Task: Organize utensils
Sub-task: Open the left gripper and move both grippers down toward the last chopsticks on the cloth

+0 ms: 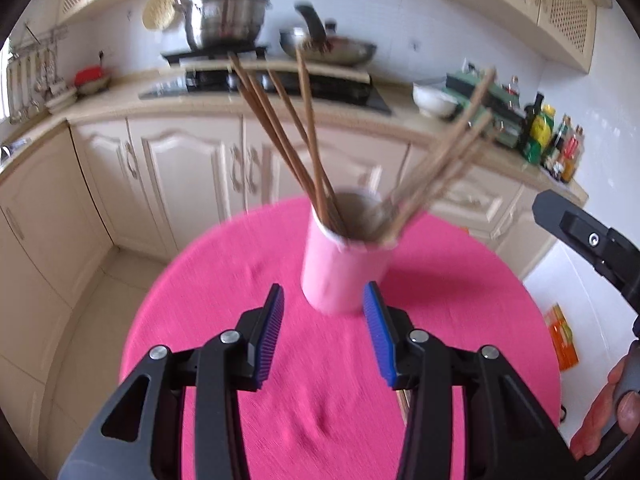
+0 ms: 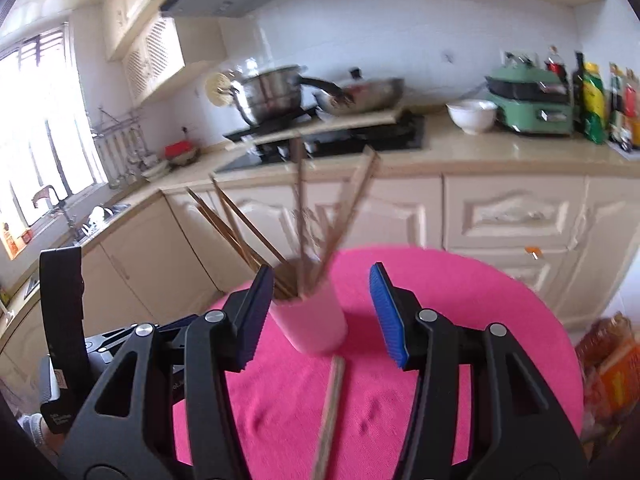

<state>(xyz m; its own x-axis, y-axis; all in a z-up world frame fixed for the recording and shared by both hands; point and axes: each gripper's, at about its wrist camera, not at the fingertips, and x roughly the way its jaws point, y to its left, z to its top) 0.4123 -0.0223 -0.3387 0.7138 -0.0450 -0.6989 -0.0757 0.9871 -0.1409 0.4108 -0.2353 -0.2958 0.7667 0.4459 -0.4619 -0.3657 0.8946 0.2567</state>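
A pink cup [image 1: 344, 264] stands on the round table with a pink cloth [image 1: 224, 280]. It holds several wooden chopsticks [image 1: 280, 128] that fan out left and right. My left gripper [image 1: 324, 332] is open and empty, just short of the cup's base. In the right wrist view the cup [image 2: 316, 320] sits between and beyond my open, empty right gripper [image 2: 320, 312]. One loose chopstick [image 2: 330, 404] lies on the cloth [image 2: 460, 288] below the right gripper. The right gripper's body [image 1: 592, 240] shows at the right edge of the left wrist view.
Kitchen counter behind the table with a stove [image 1: 272, 84], a steel pot [image 1: 224, 20], a wok [image 1: 332, 48], a white bowl [image 2: 472, 116], a green appliance [image 2: 528, 100] and bottles [image 2: 592, 96]. Cream cabinets [image 1: 192, 164] stand below. An orange packet [image 1: 560, 336] lies on the floor at right.
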